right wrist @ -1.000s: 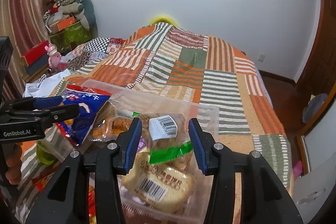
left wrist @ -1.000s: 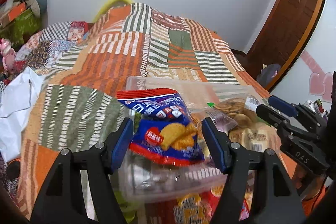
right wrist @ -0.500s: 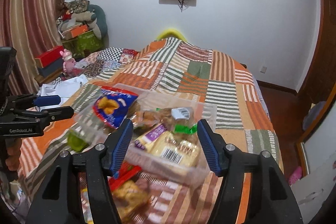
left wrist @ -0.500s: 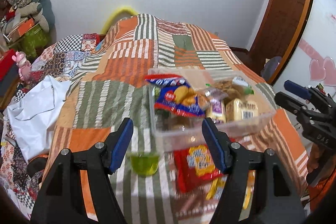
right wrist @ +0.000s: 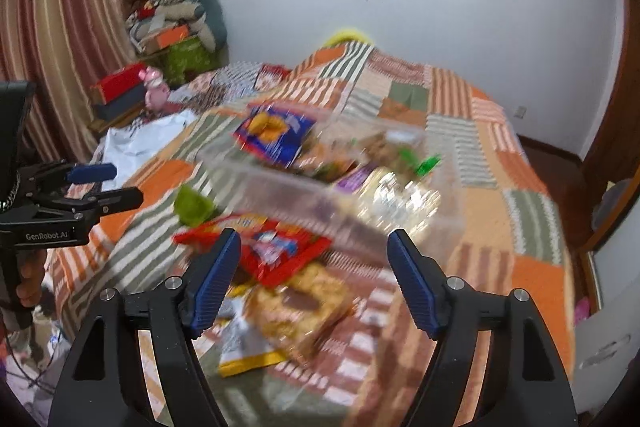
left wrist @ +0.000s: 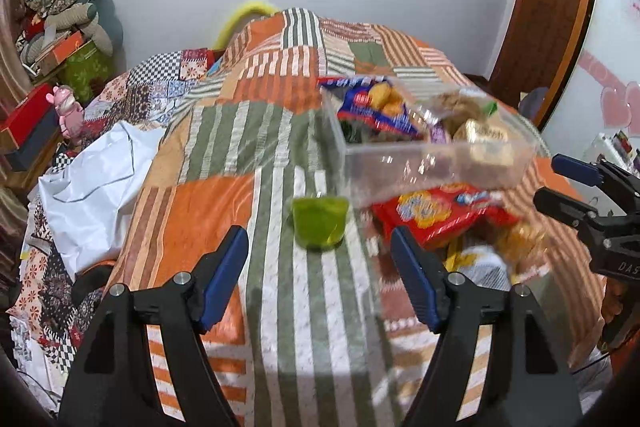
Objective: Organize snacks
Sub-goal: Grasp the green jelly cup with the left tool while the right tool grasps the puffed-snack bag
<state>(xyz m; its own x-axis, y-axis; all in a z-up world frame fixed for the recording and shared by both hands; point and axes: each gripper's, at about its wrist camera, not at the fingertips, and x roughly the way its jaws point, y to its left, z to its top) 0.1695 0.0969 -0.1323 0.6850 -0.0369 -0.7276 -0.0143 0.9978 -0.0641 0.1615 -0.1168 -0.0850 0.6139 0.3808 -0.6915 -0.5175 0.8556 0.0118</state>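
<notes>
On quilt (left wrist: 224,211), snack box (left wrist: 432,163) lies beyond both grippers; left gripper (left wrist: 320,267), right gripper (right wrist: 312,273) spread, just opening, empty.

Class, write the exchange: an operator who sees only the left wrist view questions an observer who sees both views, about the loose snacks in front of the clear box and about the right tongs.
Operator: Right of the red packet my picture is all blur. What lies there?
Observer: A clear pack of brown biscuits, with a yellow-edged packet at its near left corner.
Operator: Are the right tongs holding anything?
Observer: No. Their jaws have just been opening and stand wide, with nothing pressed between the pads. The biscuits lie loose on the quilt.
</notes>
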